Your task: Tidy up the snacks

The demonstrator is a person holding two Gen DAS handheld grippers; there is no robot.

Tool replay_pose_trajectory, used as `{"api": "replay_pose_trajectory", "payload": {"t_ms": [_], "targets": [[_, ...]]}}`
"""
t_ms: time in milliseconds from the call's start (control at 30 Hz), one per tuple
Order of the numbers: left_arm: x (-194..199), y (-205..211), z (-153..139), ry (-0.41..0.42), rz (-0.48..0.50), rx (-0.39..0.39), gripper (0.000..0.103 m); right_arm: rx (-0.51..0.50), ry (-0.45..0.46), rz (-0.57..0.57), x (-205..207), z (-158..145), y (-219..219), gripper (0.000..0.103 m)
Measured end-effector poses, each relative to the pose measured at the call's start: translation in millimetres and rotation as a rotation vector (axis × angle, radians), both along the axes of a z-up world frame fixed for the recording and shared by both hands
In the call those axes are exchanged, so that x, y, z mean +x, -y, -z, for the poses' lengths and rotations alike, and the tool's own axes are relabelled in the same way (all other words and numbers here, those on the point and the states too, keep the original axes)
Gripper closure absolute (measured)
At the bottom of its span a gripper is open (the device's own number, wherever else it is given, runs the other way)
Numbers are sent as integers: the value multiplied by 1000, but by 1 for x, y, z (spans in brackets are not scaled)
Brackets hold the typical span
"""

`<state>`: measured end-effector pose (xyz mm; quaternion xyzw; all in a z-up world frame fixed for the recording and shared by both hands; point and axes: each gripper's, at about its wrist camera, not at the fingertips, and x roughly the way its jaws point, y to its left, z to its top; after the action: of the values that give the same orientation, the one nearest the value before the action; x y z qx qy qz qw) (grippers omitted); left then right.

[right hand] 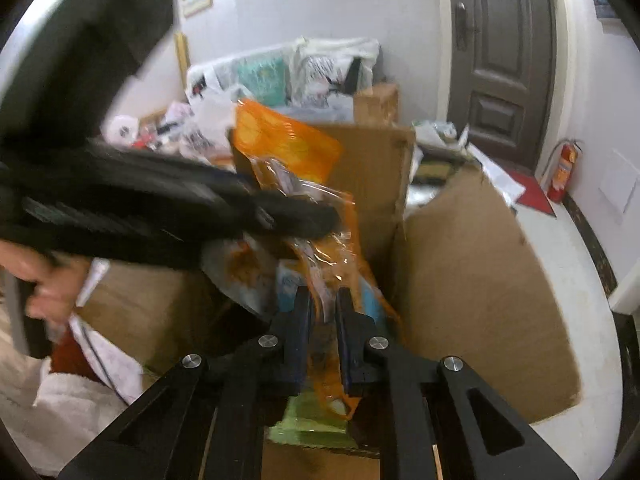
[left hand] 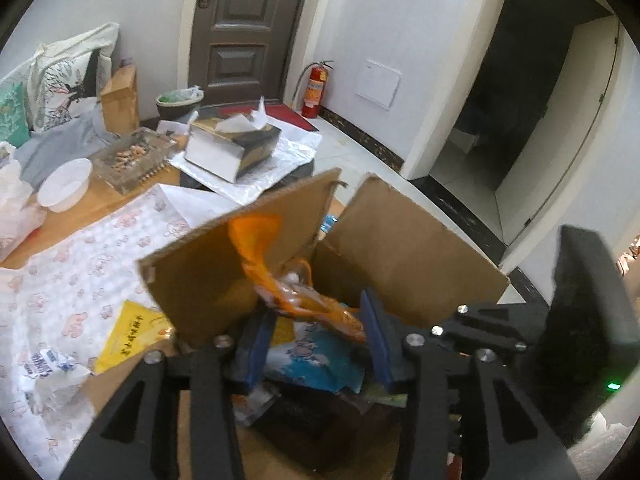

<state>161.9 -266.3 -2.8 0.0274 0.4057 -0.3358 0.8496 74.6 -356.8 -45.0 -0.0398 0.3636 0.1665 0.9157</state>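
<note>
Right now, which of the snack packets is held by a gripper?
The orange packet: the right gripper pinches it above the cardboard box. The blue packet lies inside the box, and the yellow packet lies outside on the table.

The left gripper (left hand: 316,344) points toward 12 o'clock in its own view, and its two blue fingers (left hand: 256,344) stand wide apart. The right gripper (right hand: 324,320) also points toward 12 o'clock in its view. Its two fingers (right hand: 300,332) are close together, with only a thin gap between them. At 9 o'clock in the right view, the person's left hand (right hand: 44,284) grips a handle.
</note>
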Motion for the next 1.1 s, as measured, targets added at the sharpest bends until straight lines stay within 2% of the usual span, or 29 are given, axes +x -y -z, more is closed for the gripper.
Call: {"api": "replay_pose_trajectory", "payload": {"t_ms": [67, 167, 367, 533, 600, 633, 700, 733, 867, 1100], "targets": [[-1, -5, -2, 5, -8, -1, 61, 5, -13, 17, 3, 4, 4, 97], [-2, -14, -5, 32, -39, 0, 49, 25, -31, 20, 4, 3, 7, 98], [-3, -38, -19, 70, -83, -34, 48, 32, -43, 10, 3, 0, 2, 94], [-5, -45, -22, 67, -82, -52, 48, 35, -32, 14, 4, -3, 2, 86], [-7, -45, -21, 79, -68, -50, 48, 31, -27, 18, 3, -6, 1, 86], [-6, -43, -18, 75, -62, -35, 48, 30, -24, 18, 3, -8, 0, 86], [-5, -38, -10, 47, -47, -12, 69, 23, -16, 21, 2, -12, -1, 86], [-4, -36, -6, 38, -44, -1, 72, 22, -10, 22, 1, -14, -2, 86], [-2, -32, 7, 26, -49, 10, 77, 21, 11, 27, -5, -22, -4, 86], [4, -21, 22, 17, -39, 47, 77, 24, 24, 37, -8, -26, -1, 86]]}}
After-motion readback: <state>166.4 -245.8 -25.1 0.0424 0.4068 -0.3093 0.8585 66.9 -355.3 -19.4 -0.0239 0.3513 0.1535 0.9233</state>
